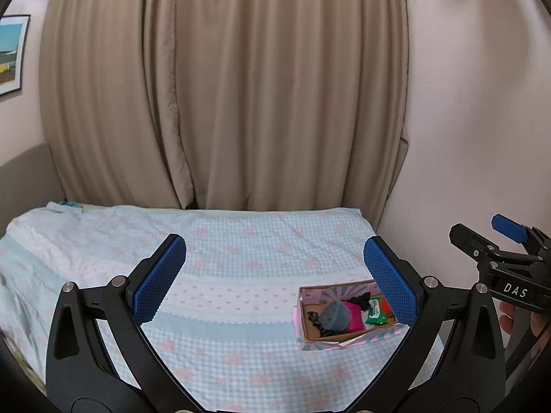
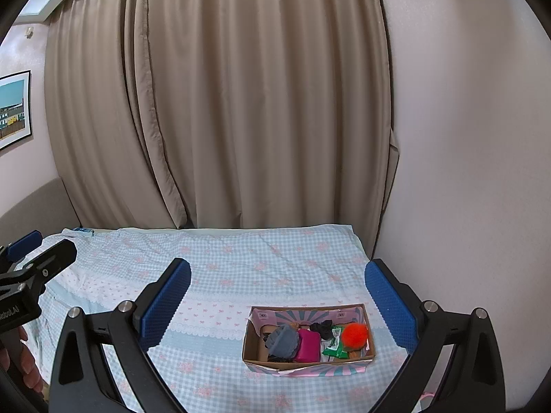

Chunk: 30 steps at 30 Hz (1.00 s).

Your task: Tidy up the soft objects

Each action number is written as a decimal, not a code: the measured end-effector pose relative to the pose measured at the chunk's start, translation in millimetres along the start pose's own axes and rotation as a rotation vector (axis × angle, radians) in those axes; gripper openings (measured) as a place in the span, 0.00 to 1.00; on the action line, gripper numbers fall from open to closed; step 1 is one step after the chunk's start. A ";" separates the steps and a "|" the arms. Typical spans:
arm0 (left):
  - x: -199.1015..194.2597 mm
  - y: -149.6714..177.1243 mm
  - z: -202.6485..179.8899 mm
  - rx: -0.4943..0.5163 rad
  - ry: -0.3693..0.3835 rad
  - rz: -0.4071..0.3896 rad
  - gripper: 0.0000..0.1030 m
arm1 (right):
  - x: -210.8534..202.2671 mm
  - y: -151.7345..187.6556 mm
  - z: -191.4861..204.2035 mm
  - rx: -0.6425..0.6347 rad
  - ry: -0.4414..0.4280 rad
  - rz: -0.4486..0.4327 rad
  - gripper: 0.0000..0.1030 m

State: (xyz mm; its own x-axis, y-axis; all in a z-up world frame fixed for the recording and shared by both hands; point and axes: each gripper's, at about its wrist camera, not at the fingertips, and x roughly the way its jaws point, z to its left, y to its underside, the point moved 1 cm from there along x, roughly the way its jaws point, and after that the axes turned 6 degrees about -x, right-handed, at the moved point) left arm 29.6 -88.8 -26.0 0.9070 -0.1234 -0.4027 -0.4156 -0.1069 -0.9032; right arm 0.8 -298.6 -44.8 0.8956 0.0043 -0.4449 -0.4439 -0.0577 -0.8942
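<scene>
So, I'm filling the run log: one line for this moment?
left gripper open, empty | right gripper open, empty | soft items in box on bed

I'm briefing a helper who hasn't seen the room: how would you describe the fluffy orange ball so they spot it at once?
On the checked bedspread near the right-hand wall sits a shallow cardboard box with pink and teal sides. The fluffy orange ball lies at its right end, beside a green packet. It is the only round, bright orange, furry item; its neighbours are grey, pink and black.
</scene>
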 end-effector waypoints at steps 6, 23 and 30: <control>-0.2 0.6 -0.3 0.003 -0.002 0.001 1.00 | 1.5 -1.7 -3.9 -0.003 -0.005 -0.002 0.98; -3.6 -1.1 5.7 -0.008 0.003 -0.012 1.00 | 1.9 -2.0 -7.9 -0.008 -0.005 0.007 0.98; -0.3 2.9 10.8 0.009 -0.039 -0.011 1.00 | 2.7 -2.6 -6.0 -0.008 -0.004 0.013 0.98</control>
State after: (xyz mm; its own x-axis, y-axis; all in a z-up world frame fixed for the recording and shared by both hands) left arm 28.9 -78.5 -30.1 0.9135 -0.0837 -0.3981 -0.4052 -0.0988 -0.9089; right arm 4.5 -304.5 -43.4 0.8896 0.0075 -0.4567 -0.4553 -0.0661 -0.8879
